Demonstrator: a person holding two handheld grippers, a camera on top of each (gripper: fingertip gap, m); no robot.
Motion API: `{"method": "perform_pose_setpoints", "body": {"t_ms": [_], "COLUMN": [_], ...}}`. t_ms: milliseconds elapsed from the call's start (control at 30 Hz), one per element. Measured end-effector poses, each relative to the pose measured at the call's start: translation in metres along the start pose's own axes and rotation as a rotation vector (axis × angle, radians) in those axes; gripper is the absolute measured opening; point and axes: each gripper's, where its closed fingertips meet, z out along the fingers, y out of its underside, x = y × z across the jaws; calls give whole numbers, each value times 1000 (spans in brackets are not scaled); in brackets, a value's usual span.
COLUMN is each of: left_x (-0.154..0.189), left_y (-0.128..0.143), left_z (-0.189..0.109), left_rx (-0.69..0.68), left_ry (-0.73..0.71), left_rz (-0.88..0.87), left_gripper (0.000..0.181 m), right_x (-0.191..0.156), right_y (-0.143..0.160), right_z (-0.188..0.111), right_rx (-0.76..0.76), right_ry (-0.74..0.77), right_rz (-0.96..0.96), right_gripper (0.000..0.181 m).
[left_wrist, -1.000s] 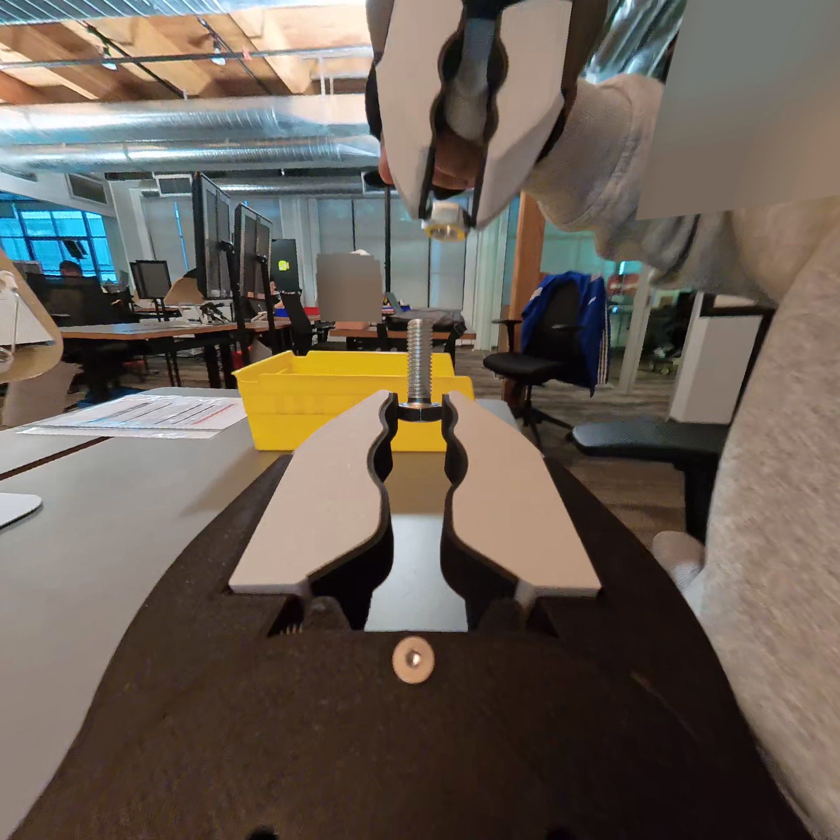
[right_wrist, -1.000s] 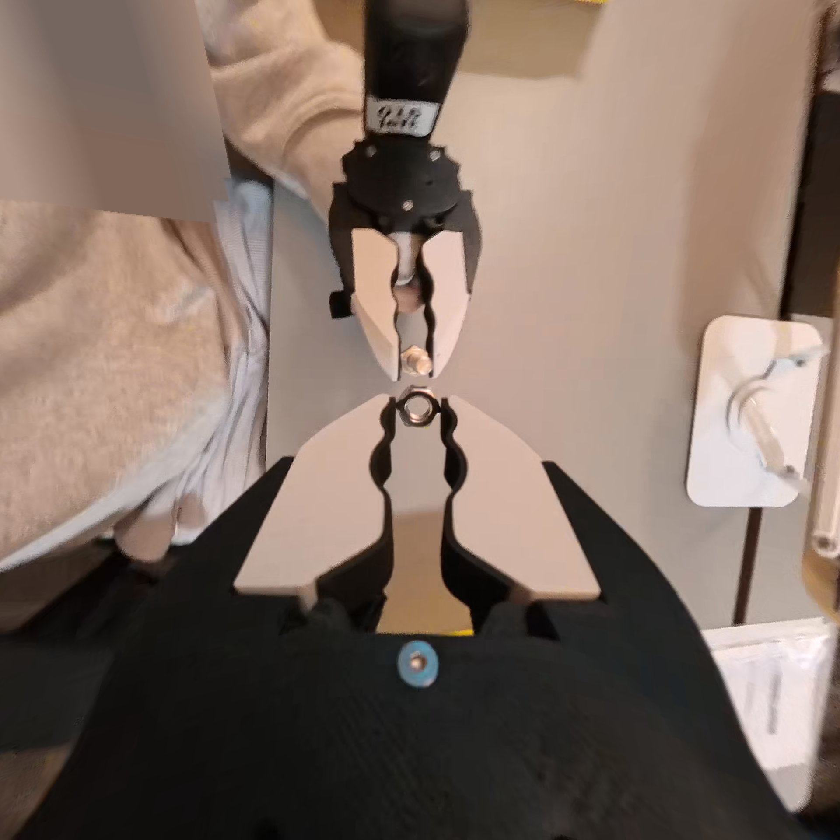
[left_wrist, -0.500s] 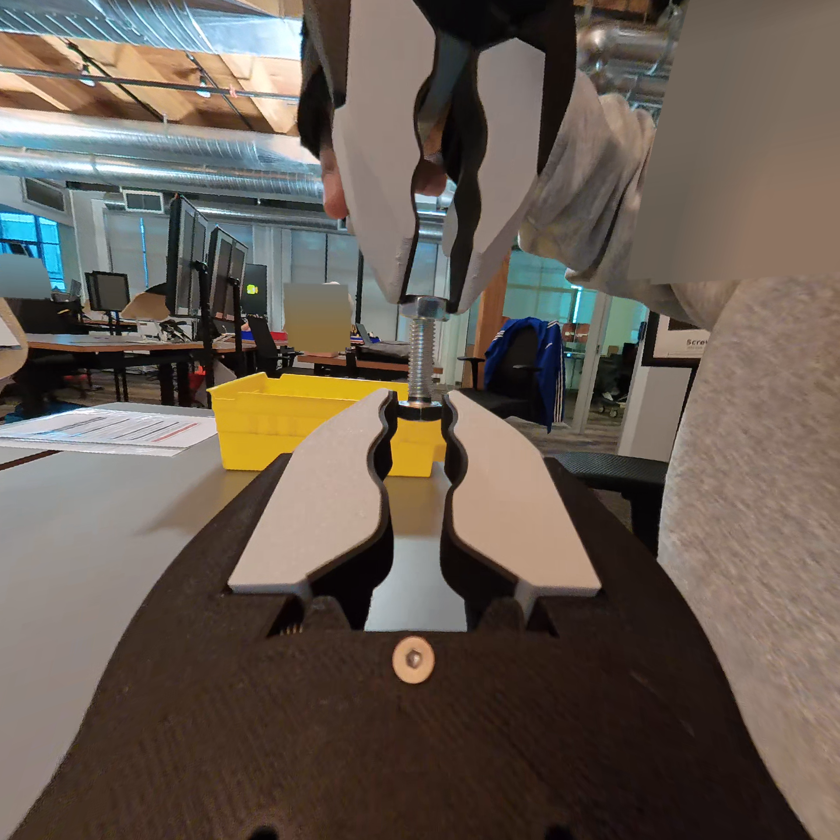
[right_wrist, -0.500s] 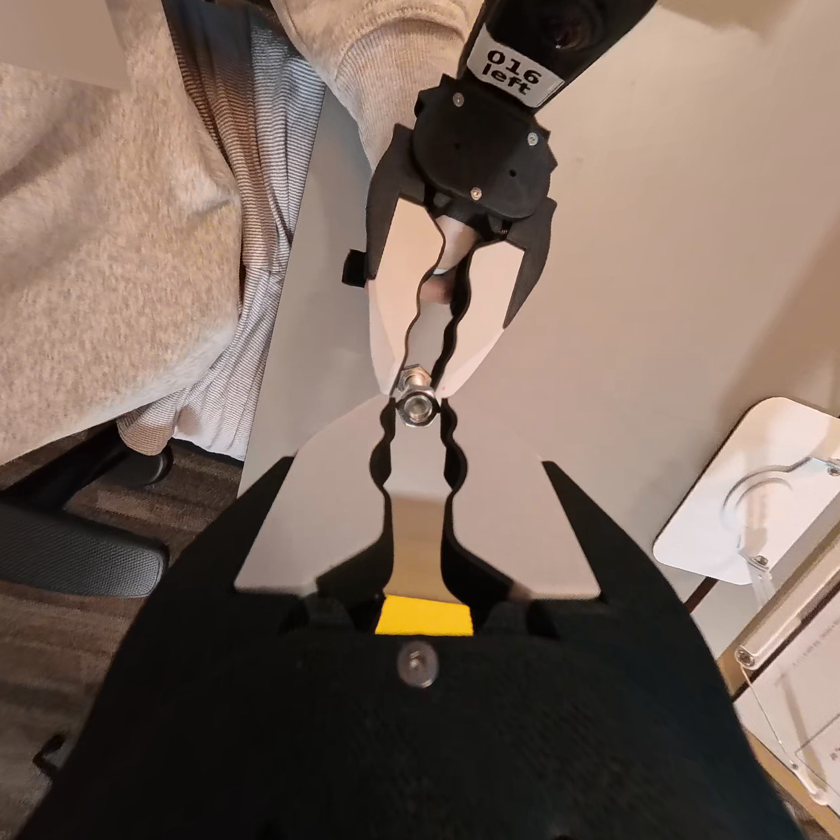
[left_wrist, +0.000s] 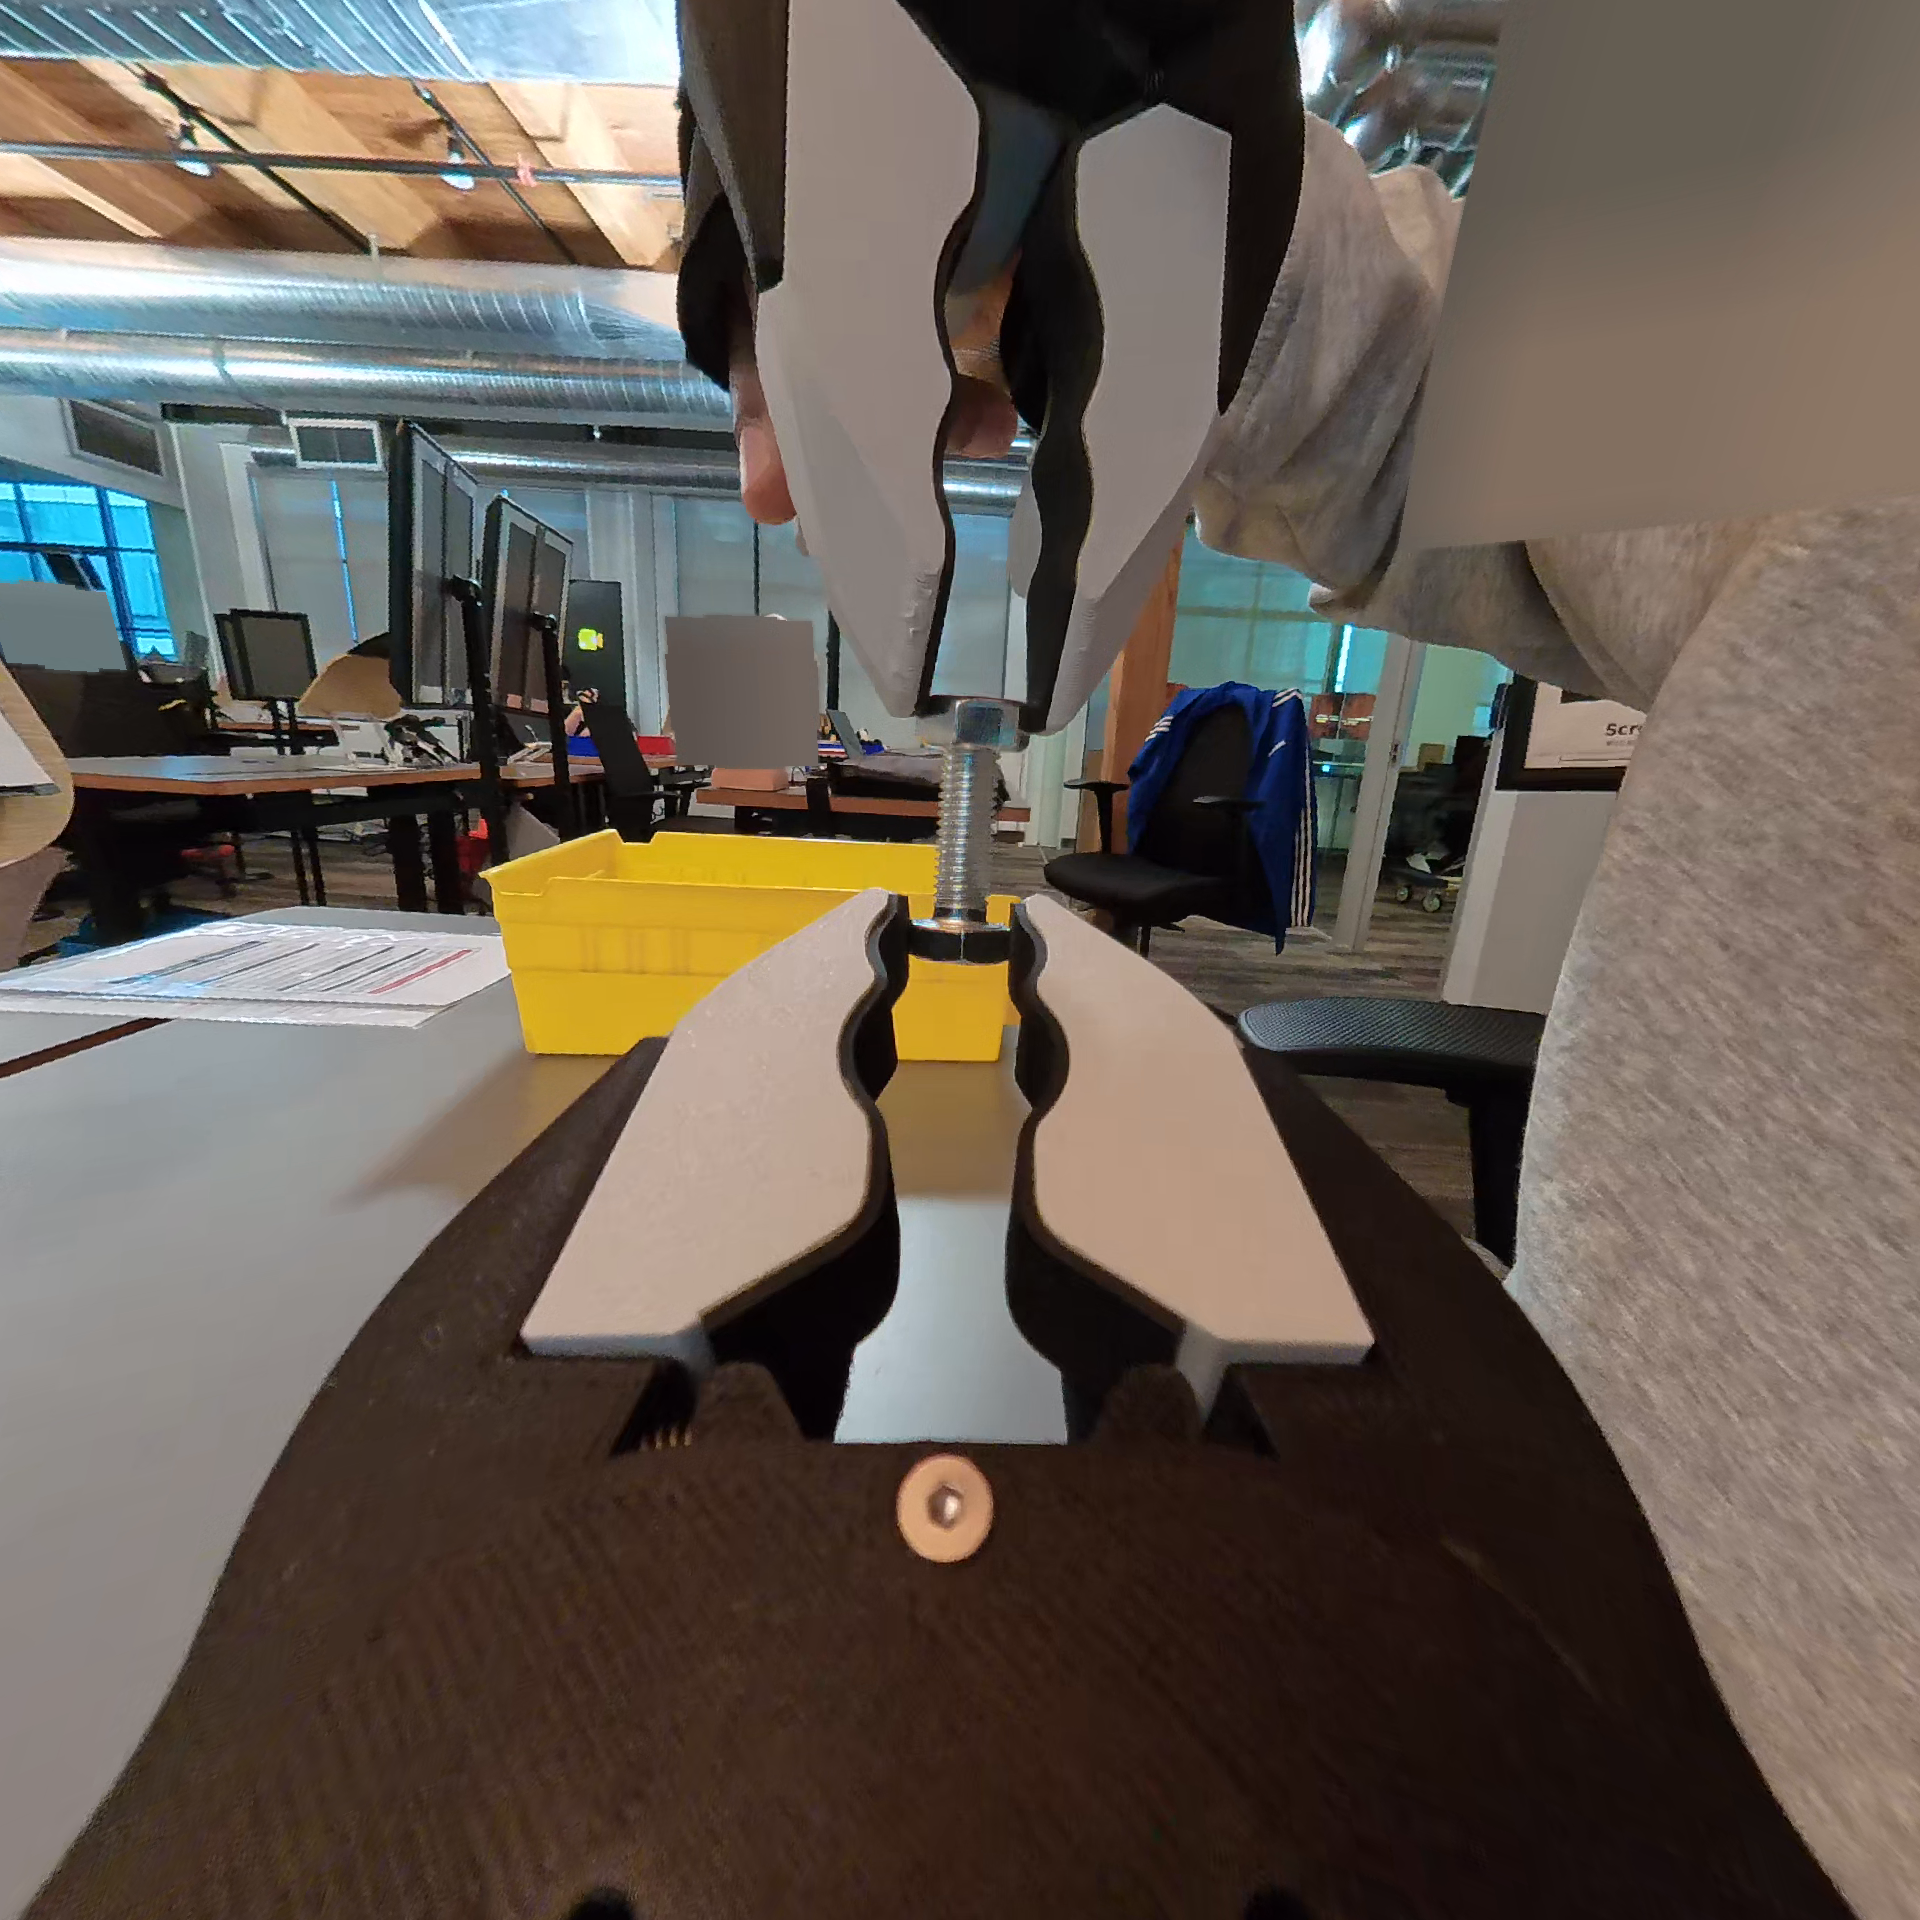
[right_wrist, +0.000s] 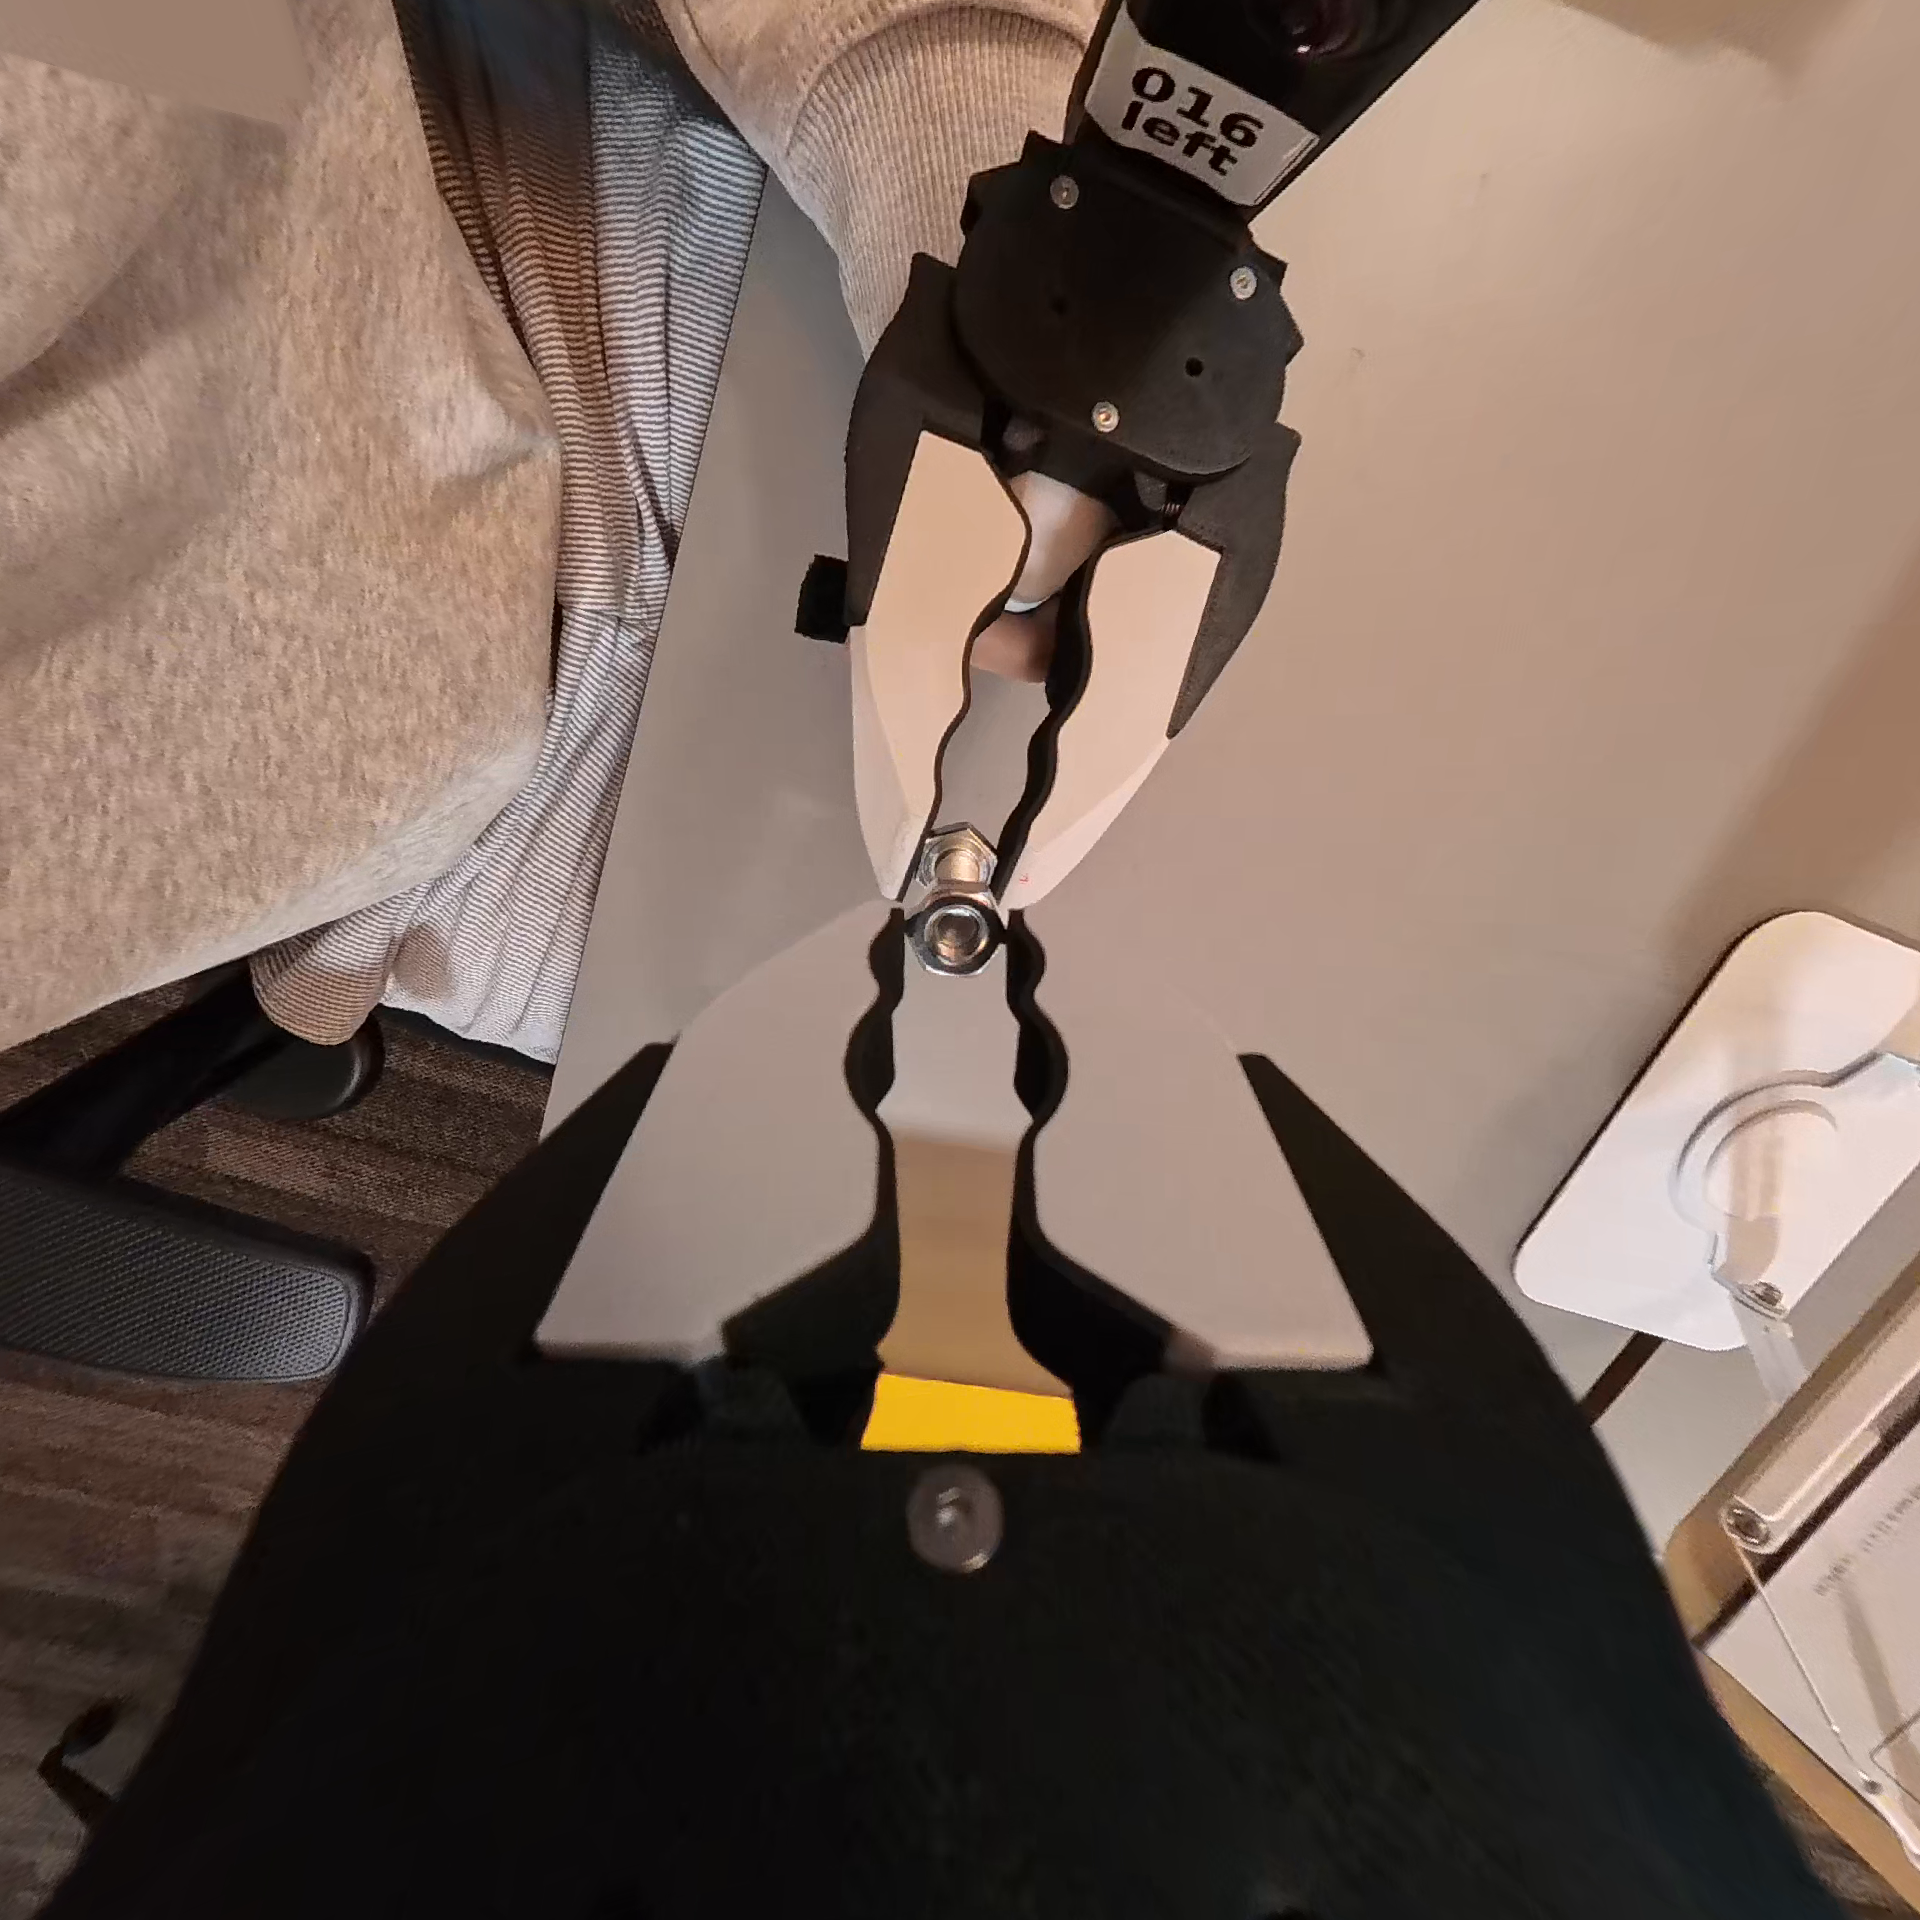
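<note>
— What carries it all?

— A flat grey bench (left_wrist: 208, 1195). The person in a pale grey knitted sweater (left_wrist: 1714, 1143) sits along one edge of it, and both tools hang over the bench just inside that edge.

— What stands on it?

— A yellow plastic bin (left_wrist: 675, 935) stands toward the far edge, beyond the tools. A printed paper sheet (left_wrist: 260, 966) lies flat to the left of the bin. A white flat stand with a clear plastic piece (right_wrist: 1714, 1143) lies on the bench well apart from the tools, on the side away from the person.

— And the two tools?

— The left gripper (left_wrist: 958, 930), black with pale grey fingers, lies level and points toward the bin. Its jaws are clenched on the head of a silver threaded steel bolt (left_wrist: 966, 831), which stands upright out of them. The right gripper (left_wrist: 971, 707), of the same build, points straight down from above. In the right wrist view its tips (right_wrist: 951, 940) meet the left gripper's tips (right_wrist: 961, 868) nearly end to end.

— What do the upper jaws grasp?

— A silver hexagonal steel nut (left_wrist: 977, 722), pinched at the very tips. It sits on the top end of the bolt; from above, the bolt's end shows inside the ring of the nut (right_wrist: 951, 940). Bare thread runs between the nut and the bolt's head below.

— So where is the bolt?

— In the air above the bench, gripped at both ends and touching neither the bench nor the bin.
</note>
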Motion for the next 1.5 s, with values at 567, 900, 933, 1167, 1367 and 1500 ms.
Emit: {"method": "perform_pose_setpoints", "body": {"t_ms": [567, 900, 933, 1167, 1367, 1500], "left_x": [-16, -16, -17, -16, -16, -16], "left_y": [-10, -12, -12, -12, -12, -12], "left_z": [-6, -6, -6, -6, -6, -6], "left_rx": [58, 71, 72, 69, 68, 68], "left_ry": [-113, -113, -113, -105, -103, -103], "left_rz": [15, 2, 0, -14, -12, -9], "left_gripper": [19, 19, 19, 19, 19, 19], "right_x": [19, 20, 21, 22, 21, 19], "right_y": [-4, -2, -3, -3, -2, -1], "right_z": [-4, -6, -6, -6, -5, -5], "right_rx": [101, 172, 178, 184, 174, 160], "right_ry": [96, 97, 102, 96, 86, 76], "right_rz": [246, 269, 264, 262, 255, 250], "right_gripper": [19, 19, 19, 20, 22, 22]}}
